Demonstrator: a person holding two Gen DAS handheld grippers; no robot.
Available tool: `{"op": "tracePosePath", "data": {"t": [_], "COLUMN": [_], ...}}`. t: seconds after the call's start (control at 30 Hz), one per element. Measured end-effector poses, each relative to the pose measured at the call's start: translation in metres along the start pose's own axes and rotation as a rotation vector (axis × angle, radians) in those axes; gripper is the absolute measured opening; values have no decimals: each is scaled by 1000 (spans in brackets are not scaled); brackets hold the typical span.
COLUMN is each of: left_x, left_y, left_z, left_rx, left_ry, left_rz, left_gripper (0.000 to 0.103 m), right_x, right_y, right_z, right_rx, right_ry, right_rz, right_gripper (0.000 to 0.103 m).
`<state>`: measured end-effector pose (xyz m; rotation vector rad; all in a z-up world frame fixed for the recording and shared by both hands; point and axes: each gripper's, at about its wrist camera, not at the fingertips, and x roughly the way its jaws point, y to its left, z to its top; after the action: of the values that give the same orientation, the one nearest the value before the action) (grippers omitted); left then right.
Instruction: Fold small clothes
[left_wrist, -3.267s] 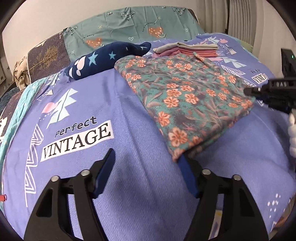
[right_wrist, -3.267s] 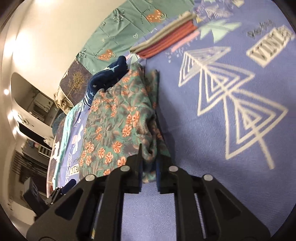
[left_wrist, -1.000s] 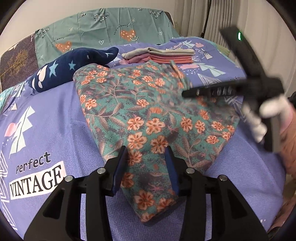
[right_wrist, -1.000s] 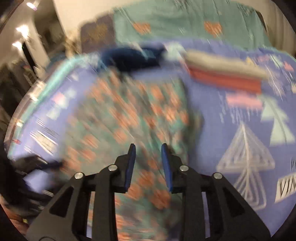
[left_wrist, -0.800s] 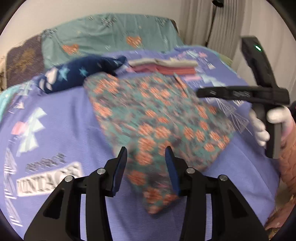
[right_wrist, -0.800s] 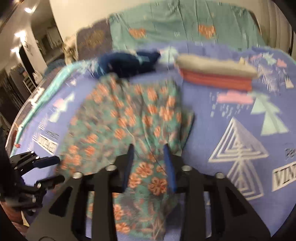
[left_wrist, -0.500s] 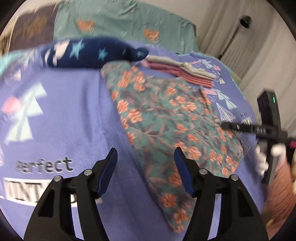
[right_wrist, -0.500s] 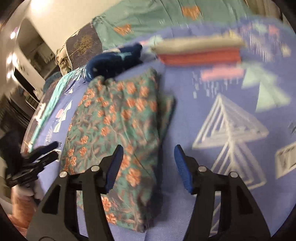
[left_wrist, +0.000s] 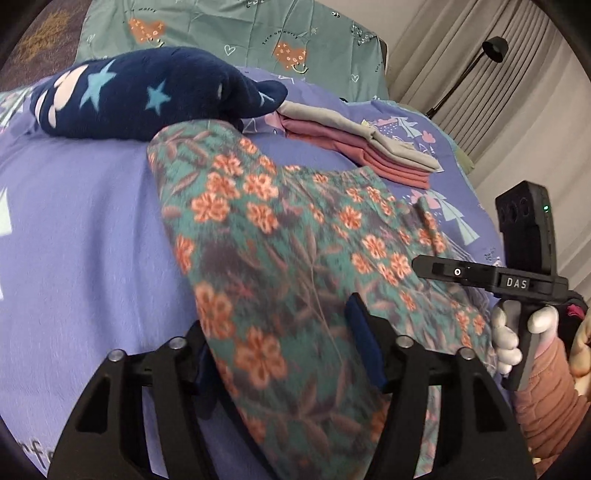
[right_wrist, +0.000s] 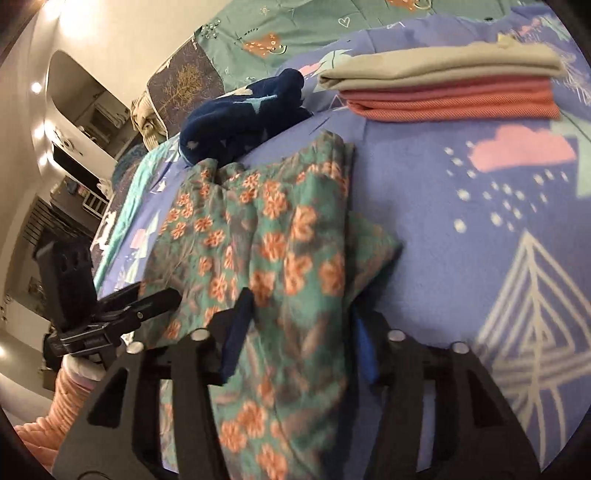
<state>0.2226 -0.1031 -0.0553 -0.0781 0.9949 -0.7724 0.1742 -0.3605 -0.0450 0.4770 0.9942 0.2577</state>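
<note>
Both grippers point steeply down at the floral cloth (left_wrist: 295, 258) spread on the bed (left_wrist: 81, 221). The left gripper (left_wrist: 284, 347) stands over the cloth's near left edge, its fingers (left_wrist: 364, 345) half apart and closing, cloth between them, not yet pinched. The right gripper (right_wrist: 299, 328), held in a white-gloved hand (left_wrist: 508, 336), straddles the near right edge likewise, its fingers (right_wrist: 238, 325) closing around cloth. Folded clothes (right_wrist: 443, 88) lie far right, a navy plush (left_wrist: 147, 99) far left.

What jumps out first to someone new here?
The floral garment spread mid-bed on the purple bedspread, with the left gripper and right gripper closing over its near edge. Behind it: a navy star plush and a stack of folded clothes.
</note>
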Motion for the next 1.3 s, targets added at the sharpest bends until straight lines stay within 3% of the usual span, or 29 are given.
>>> {"op": "tracePosePath", "data": {"t": [0.1,0.2,0.5,0.7,1.1,1.3], "left_x": [-1,-17,-84,-115,-123,-97], "left_y": [-4,-23,-85,-135,-232,-250], "left_z": [4,4,17,42,130,181], "left_rx": [44,143,305,409,510,509], "left_ry": [-12,-57,-210,-285,-400,-432], "left_rz": [44,107,156,166,157,186], "left_gripper": [27,20,19,19,19,19], "right_x": [-2,-17,-104,-167,-261,-270], "right_y": [9,27,79,88,78,55], "right_z": [-1,-5,-23,-23,45,96], "right_rx": [-34,-97,-221,-238,-256,-234], "right_ry": [-12,-64,-262,-385,-574,-607], "right_rz": [-39,-106,-147,-172,-347,-393], "right_gripper": [29,18,16,16,16,16]}}
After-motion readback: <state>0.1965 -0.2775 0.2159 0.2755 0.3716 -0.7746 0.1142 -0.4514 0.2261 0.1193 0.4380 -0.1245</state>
